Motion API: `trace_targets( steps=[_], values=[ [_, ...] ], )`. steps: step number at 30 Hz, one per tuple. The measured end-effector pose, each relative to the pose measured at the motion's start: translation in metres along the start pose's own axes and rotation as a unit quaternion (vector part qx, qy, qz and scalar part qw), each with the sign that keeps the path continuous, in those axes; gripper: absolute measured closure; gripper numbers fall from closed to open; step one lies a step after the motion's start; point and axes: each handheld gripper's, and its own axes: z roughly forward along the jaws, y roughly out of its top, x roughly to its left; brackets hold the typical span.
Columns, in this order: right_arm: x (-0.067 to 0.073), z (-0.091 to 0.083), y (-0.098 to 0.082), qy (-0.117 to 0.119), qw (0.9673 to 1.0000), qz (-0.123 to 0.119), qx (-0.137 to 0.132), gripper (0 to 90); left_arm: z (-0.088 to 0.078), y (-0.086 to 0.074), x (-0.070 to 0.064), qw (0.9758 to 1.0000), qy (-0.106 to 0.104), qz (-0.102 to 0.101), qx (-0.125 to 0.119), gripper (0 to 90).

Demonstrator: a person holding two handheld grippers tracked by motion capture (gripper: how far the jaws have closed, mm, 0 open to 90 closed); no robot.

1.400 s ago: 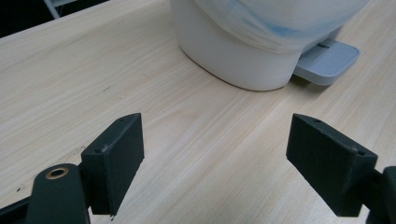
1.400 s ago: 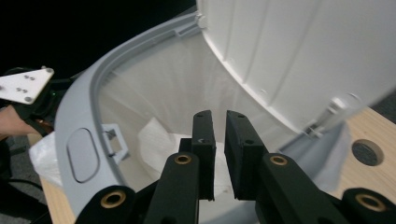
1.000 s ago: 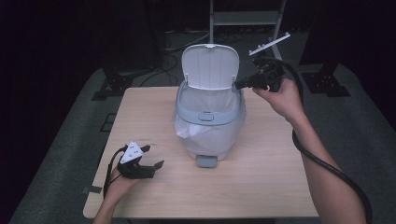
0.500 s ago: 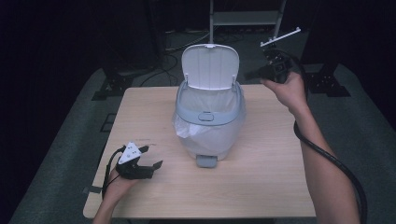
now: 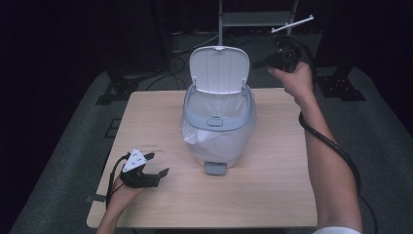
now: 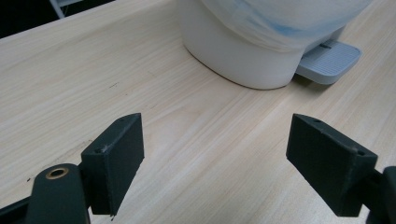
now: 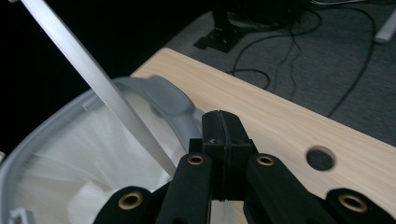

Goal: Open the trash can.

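The right gripper [image 5: 265, 62] is held raised beside the open lid [image 5: 219, 69] of the pedal bin [image 5: 219, 122], its jaws pressed together with nothing between them; the bin's lined opening lies below and to the left of its jaws. The left gripper [image 5: 158, 163] rests on the table [image 5: 272, 195], jaws spread and empty; the bin's base and pedal [image 6: 329, 58] stand ahead of them, apart.

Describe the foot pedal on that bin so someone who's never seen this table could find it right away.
Start at the wooden table and find the white pedal bin standing in its middle with its lid flipped up. At the bin's base, on the side facing the person, the foot pedal sticks out: a small, flat, grey-blue ribbed tab, darker than the bin's white body.
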Motion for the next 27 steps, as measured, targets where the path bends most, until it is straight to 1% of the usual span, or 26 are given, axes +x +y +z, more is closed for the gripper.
trace_targets(
  steps=[3,6,8,11,15,19,21,24,25,27],
  values=[
    [0.006,0.006,0.004,0.006,1.0,-0.005,0.002,89.6,0.0,0.0,0.0,1.0,0.0,0.001,0.002,18.1],
    [0.01,0.007,0.006,0.009,0.9999,-0.007,-0.004,89.4,0.001,0.0,0.0,1.0,-0.001,0.003,0.003,18.0],
    [0.013,0.008,0.009,0.015,0.9998,-0.011,-0.006,89.3,0.0,0.0,0.0,1.0,-0.001,0.002,0.003,18.0],
    [0.017,0.007,0.012,0.013,0.9998,-0.015,-0.007,89.4,0.0,0.0,0.0,1.0,-0.001,0.001,0.003,18.1],
    [0.017,0.006,0.013,0.016,0.9997,-0.014,-0.009,89.4,0.0,0.0,0.0,1.0,-0.002,0.001,0.001,18.0],
    [0.015,0.006,0.014,0.03,0.9994,-0.01,-0.017,89.4,0.0,0.0,-0.001,1.0,-0.002,0.001,0.002,18.1],
    [0.015,0.007,0.014,0.033,0.9993,-0.008,-0.017,89.4,0.0,0.0,0.0,1.0,-0.002,0.0,0.002,18.0],
    [0.017,0.008,0.015,0.042,0.999,-0.009,-0.016,89.4,0.0,0.0,0.0,1.0,-0.002,0.0,0.001,18.0],
    [0.019,0.01,0.015,0.05,0.9987,-0.013,-0.008,89.4,0.0,0.0,0.0,1.0,-0.003,-0.003,0.0,18.1],
    [0.021,0.01,0.015,0.05,0.9986,-0.016,-0.005,89.4,0.0,0.0,0.0,1.0,-0.003,-0.002,0.0,18.0]
  ],
)
